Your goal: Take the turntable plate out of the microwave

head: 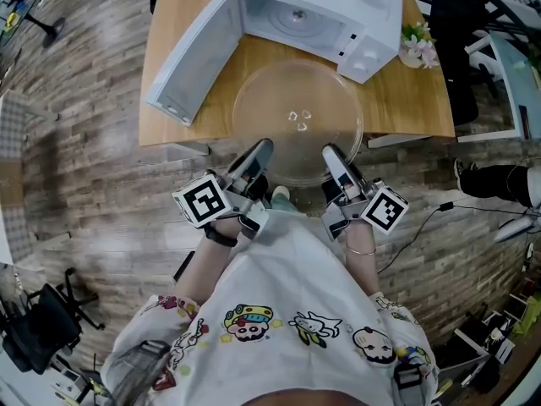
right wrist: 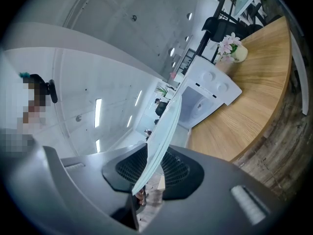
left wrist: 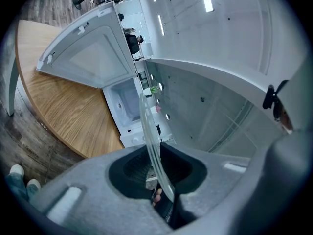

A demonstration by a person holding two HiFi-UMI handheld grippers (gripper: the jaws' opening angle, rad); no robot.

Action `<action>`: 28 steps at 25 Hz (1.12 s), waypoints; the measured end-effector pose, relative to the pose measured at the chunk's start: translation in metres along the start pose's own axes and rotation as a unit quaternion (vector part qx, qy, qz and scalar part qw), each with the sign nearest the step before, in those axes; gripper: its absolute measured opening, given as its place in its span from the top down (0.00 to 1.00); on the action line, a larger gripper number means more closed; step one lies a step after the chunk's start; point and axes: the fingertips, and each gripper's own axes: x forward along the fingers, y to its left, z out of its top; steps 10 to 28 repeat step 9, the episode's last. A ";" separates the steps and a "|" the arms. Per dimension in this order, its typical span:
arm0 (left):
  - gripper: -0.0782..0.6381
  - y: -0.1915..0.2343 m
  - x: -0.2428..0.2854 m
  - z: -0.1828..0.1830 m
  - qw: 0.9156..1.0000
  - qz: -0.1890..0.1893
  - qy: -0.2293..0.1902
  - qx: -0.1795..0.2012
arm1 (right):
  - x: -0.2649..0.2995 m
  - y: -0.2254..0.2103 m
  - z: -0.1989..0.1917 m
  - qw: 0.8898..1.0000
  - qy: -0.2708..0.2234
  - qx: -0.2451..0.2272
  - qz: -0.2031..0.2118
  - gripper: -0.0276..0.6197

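The clear round glass turntable plate [head: 297, 125] lay flat ahead of both tongs, outside the open white microwave [head: 325, 11], over the wooden tabletop [head: 182, 32]; left tongs [head: 259, 150] and right tongs [head: 331, 154] each clamped its near rim.

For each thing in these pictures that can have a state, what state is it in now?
microwave door: wide open.
microwave: cavity empty.
turntable plate: out of the microwave, about level, held at its near rim.
left gripper: shut on the turntable plate.
right gripper: shut on the turntable plate.
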 end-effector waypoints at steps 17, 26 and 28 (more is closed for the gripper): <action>0.81 0.000 0.003 -0.006 1.000 0.000 -0.001 -0.012 | -0.004 -0.001 0.000 1.000 0.004 -0.008 0.000 0.79; 0.81 0.000 0.003 -0.006 1.000 0.000 -0.001 -0.012 | -0.004 -0.001 0.000 1.000 0.004 -0.008 0.000 0.79; 0.81 0.000 0.003 -0.006 1.000 0.000 -0.001 -0.012 | -0.004 -0.001 0.000 1.000 0.004 -0.008 0.000 0.79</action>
